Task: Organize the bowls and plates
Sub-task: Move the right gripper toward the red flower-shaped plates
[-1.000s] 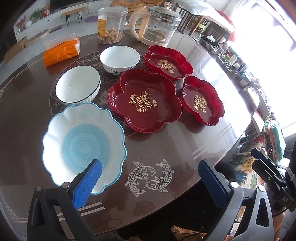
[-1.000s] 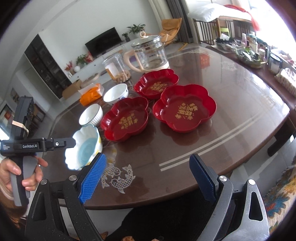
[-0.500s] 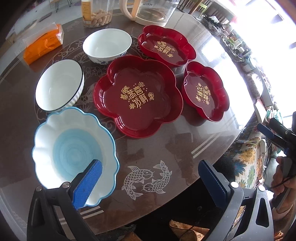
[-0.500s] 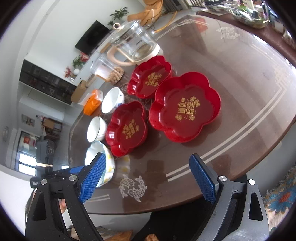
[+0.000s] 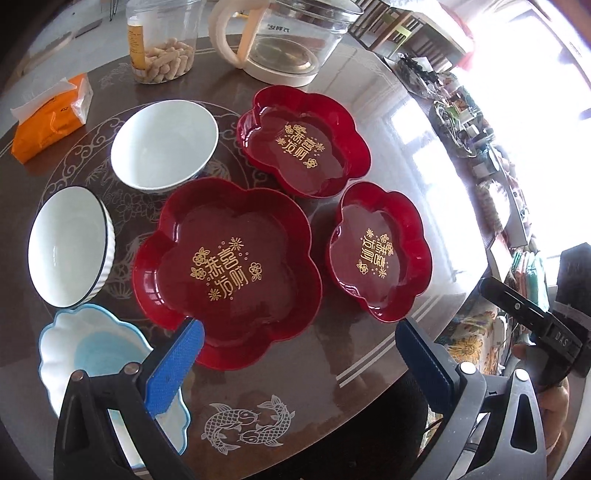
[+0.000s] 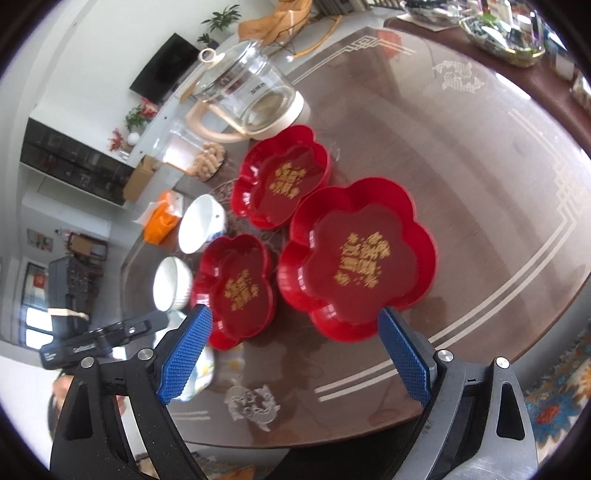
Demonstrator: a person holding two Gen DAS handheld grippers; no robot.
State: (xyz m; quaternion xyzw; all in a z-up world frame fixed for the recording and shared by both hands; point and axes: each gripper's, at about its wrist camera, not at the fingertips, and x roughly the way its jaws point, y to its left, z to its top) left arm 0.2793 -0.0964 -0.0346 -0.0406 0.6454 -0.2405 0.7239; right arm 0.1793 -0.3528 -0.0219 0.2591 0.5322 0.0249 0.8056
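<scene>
Three red flower-shaped plates with gold writing lie on the brown table: a large one [image 5: 225, 269], one behind it [image 5: 303, 142], and a small one [image 5: 380, 251] on the right. Two white bowls [image 5: 164, 144] [image 5: 68, 251] and a blue-white scalloped bowl [image 5: 92, 362] sit on the left. My left gripper [image 5: 299, 363] is open and empty, above the large plate's near rim. My right gripper [image 6: 295, 356] is open and empty, above the near rims of two red plates [image 6: 356, 258] [image 6: 236, 290].
A glass kettle [image 5: 284, 37], a jar of snacks [image 5: 160, 44] and an orange tissue pack [image 5: 51, 118] stand at the back of the table. A cluttered tray [image 6: 498, 33] sits at the far side. The table edge [image 5: 369, 413] is close below the grippers.
Both grippers have moved forward toward the red plates. The plates look larger and nearer in both views. Nothing on the table has moved.
</scene>
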